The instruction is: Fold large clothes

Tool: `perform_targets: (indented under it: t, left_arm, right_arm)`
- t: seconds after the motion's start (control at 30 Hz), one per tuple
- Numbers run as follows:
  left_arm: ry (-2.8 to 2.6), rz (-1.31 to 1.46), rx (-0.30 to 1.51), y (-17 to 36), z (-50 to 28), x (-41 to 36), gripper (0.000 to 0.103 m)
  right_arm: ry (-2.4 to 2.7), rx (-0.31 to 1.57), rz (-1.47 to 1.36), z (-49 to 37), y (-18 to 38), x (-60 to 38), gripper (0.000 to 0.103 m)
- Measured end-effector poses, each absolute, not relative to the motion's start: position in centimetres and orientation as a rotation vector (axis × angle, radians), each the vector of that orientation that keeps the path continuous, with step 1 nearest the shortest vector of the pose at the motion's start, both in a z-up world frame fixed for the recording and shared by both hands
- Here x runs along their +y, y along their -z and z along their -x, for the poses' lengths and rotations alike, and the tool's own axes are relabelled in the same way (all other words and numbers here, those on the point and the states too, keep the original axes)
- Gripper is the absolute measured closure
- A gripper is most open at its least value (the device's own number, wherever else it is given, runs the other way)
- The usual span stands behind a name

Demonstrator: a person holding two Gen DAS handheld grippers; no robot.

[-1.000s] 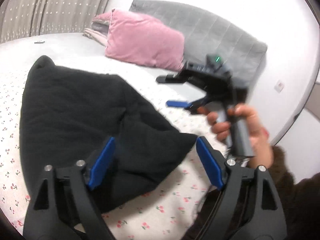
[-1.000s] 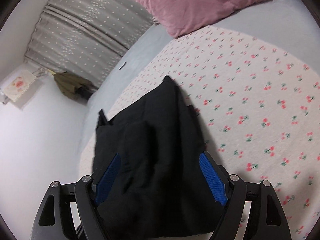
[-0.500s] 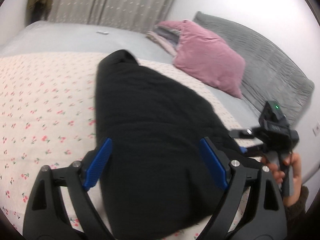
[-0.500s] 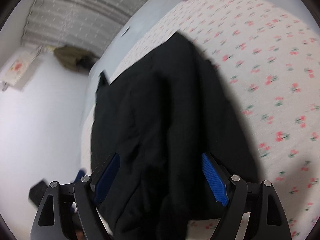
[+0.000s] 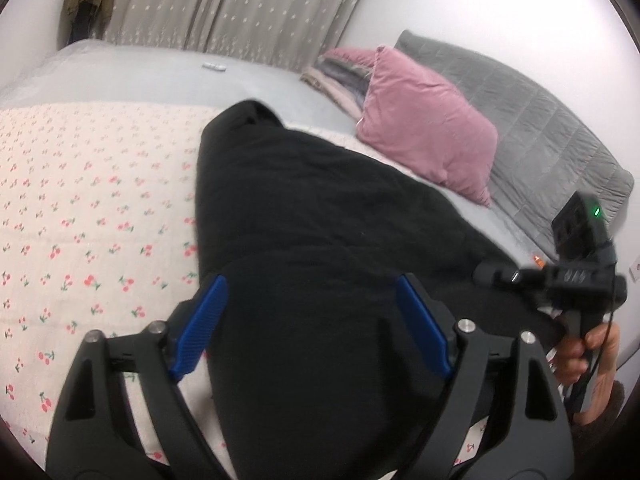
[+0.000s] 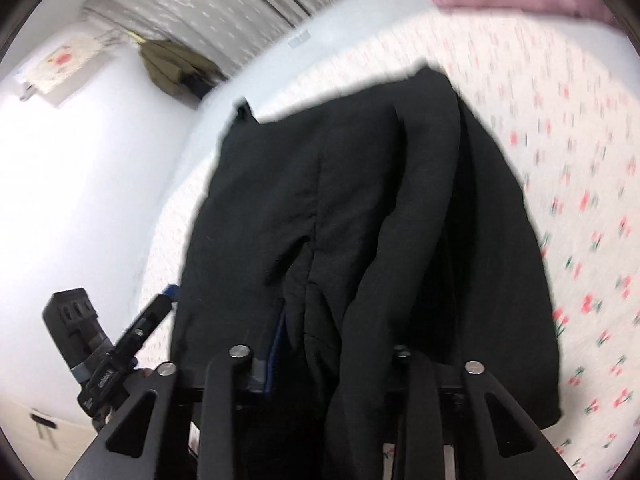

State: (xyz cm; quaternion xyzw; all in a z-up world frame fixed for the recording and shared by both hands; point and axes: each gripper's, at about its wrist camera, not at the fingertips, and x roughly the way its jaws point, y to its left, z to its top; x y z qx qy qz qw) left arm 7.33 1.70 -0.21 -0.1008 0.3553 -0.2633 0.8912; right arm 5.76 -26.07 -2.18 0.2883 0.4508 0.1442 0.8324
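Observation:
A large black garment (image 5: 312,216) lies lengthwise on the cherry-print bedspread (image 5: 80,208). My left gripper (image 5: 312,328) is open, its blue pads wide apart over the garment's near end, holding nothing. In the right wrist view the garment (image 6: 360,208) lies bunched in long folds, and my right gripper (image 6: 320,360) has closed on its near edge; cloth covers the fingertips. The right gripper also shows in the left wrist view (image 5: 576,276) at the garment's right edge, held by a hand.
A pink pillow (image 5: 424,128) and folded blankets (image 5: 340,76) lie at the head of the bed against a grey padded headboard (image 5: 552,128). Curtains (image 5: 240,12) hang behind. A small white remote (image 5: 214,66) lies on the grey sheet. A coat (image 6: 172,64) hangs by the wall.
The right gripper went from open over the garment to shut on its near edge. The left gripper swung round to face along the garment and stayed open.

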Motion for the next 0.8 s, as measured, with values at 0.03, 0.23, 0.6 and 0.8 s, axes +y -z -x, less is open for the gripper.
perform_targets:
  t: [0.03, 0.23, 0.6, 0.8]
  left_arm:
    - [0.559, 0.203, 0.727, 0.1, -7.1, 1.5, 0.019]
    - [0.619, 0.078, 0.764, 1.5, -6.2, -1.5, 0.031]
    - [0.594, 0.003, 0.746, 1.6, -5.9, -2.3, 0.031]
    - [0.586, 0.005, 0.745, 1.6, -5.8, -2.4, 0.031]
  right_arm:
    - [-0.311, 0.918, -0.614, -5.5, 1.2, -26.5, 0.077]
    - [-0.224, 0.848, -0.693, -6.1, 1.4, -32.3, 0.076]
    - [-0.174, 0.736, -0.885, -4.3, 1.3, -38.2, 0.047]
    - [-0.358, 0.800, -0.940, -6.3, 2.5, -36.7, 0.047]
